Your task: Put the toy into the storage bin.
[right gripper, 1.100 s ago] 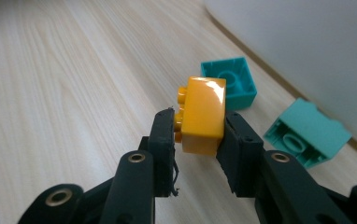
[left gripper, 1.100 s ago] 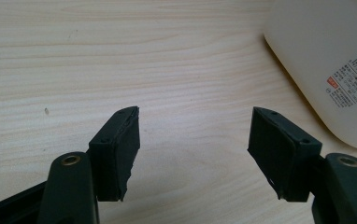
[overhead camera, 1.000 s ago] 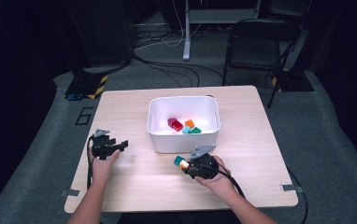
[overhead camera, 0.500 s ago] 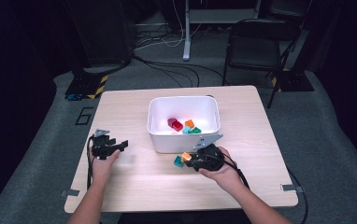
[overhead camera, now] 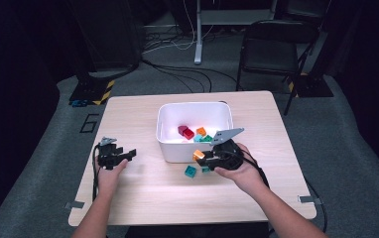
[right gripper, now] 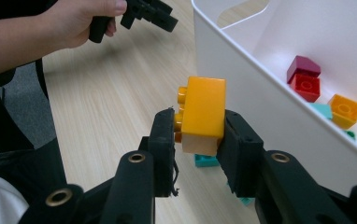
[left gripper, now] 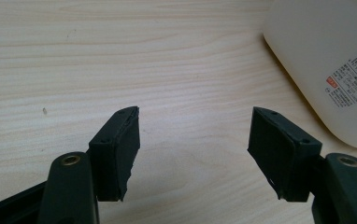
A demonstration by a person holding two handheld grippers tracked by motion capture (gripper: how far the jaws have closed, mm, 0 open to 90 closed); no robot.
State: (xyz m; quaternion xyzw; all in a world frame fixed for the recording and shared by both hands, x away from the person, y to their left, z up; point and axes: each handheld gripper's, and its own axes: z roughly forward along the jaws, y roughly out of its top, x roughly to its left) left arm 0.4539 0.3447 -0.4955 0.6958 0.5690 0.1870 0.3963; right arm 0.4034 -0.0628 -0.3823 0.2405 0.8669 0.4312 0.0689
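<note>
Gripping an orange brick (right gripper: 203,114), the right gripper (right gripper: 200,130) is held above the tabletop (overhead camera: 143,198) beside the white bin (overhead camera: 177,148); the left gripper's (left gripper: 193,140) fingers are spread apart, empty.

One white bin (overhead camera: 193,144) stands on the worktop (overhead camera: 143,193). Inside it, five bricks are countable: two red (right gripper: 304,80), one orange (right gripper: 345,109), one teal (overhead camera: 198,138) and one green (overhead camera: 207,139). Two teal bricks (overhead camera: 191,171) lie on the worktop. One orange brick (right gripper: 203,114) is off the surface. Two grippers: left gripper (left gripper: 195,149), right gripper (right gripper: 199,140).
</note>
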